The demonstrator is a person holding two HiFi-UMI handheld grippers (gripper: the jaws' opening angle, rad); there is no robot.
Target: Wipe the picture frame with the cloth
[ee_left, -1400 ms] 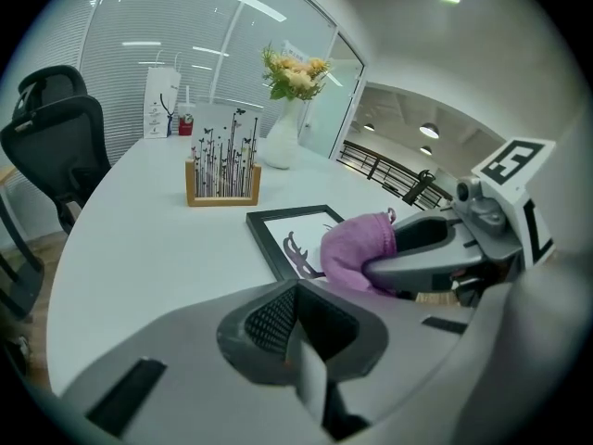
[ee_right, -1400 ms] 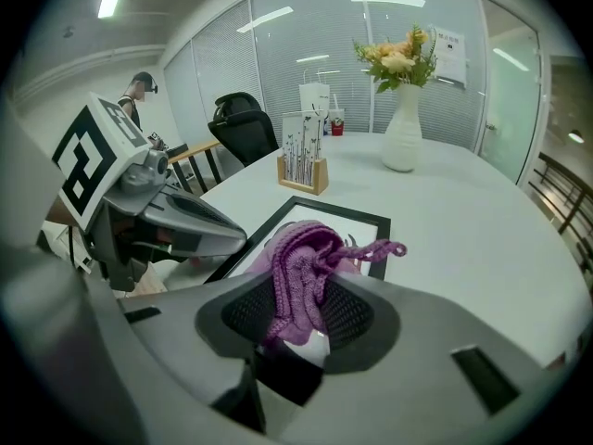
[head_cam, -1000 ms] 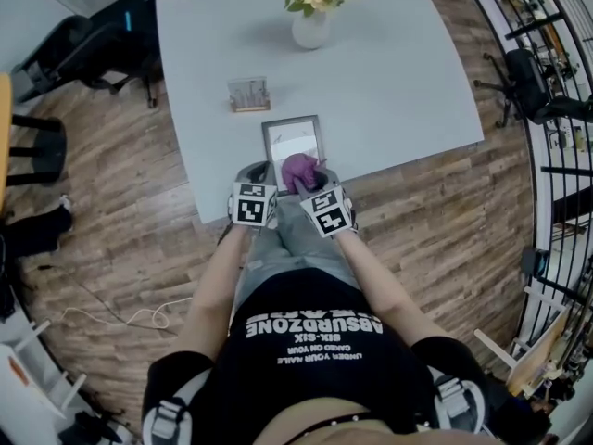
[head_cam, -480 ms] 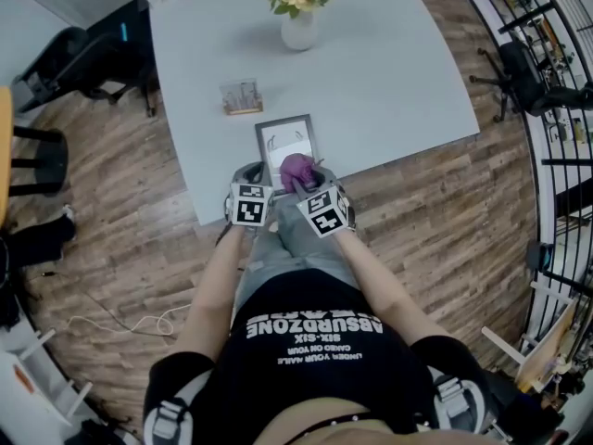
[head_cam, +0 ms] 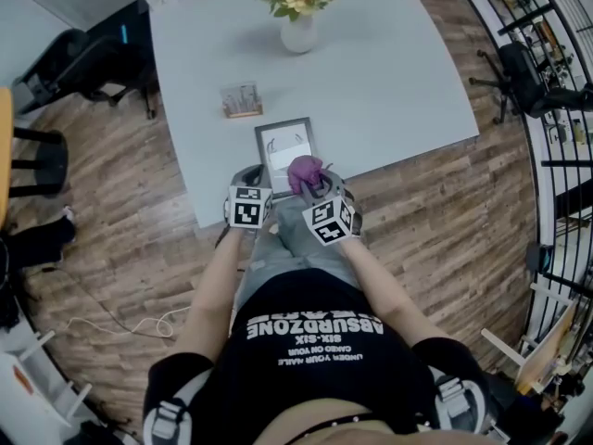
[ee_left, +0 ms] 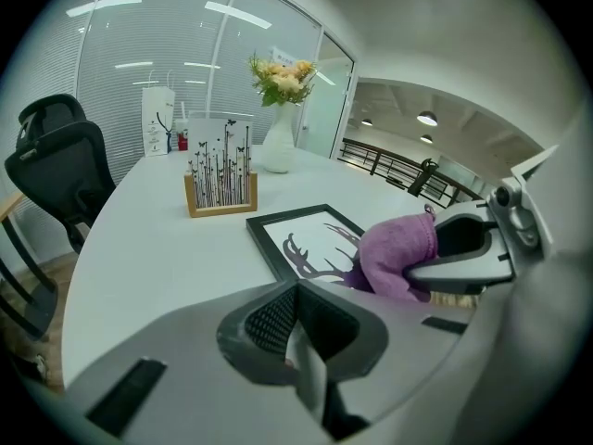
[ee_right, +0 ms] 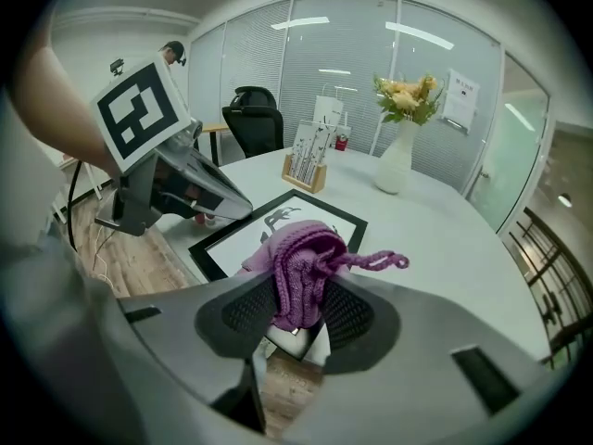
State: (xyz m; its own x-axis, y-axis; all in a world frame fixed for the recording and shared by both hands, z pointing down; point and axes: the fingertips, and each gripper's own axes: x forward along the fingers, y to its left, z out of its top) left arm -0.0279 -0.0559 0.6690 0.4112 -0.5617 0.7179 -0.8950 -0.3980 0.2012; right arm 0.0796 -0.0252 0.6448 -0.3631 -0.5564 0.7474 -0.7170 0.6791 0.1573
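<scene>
A black picture frame point(head_cam: 285, 149) with a white antler print lies flat near the table's front edge. My right gripper point(head_cam: 311, 185) is shut on a bunched purple cloth point(head_cam: 305, 171), which rests over the frame's near right part point(ee_right: 271, 222). In the right gripper view the cloth point(ee_right: 301, 265) fills the jaws and a loose strand sticks out to the right. My left gripper point(head_cam: 252, 178) is shut, with its tip point(ee_right: 241, 209) at the frame's near left corner. I cannot tell whether it touches the frame. From the left gripper view the cloth point(ee_left: 398, 253) covers the print's near right side.
A wooden card holder point(head_cam: 242, 99) stands behind the frame, and a white vase of flowers point(head_cam: 298, 28) stands farther back. A black office chair point(head_cam: 65, 58) stands left of the table point(head_cam: 398, 82). The table's front edge runs just under both grippers, above the wood floor.
My right gripper has shifted the cloth a little to the right across the frame's near end. The left gripper has stayed at the frame's near left corner.
</scene>
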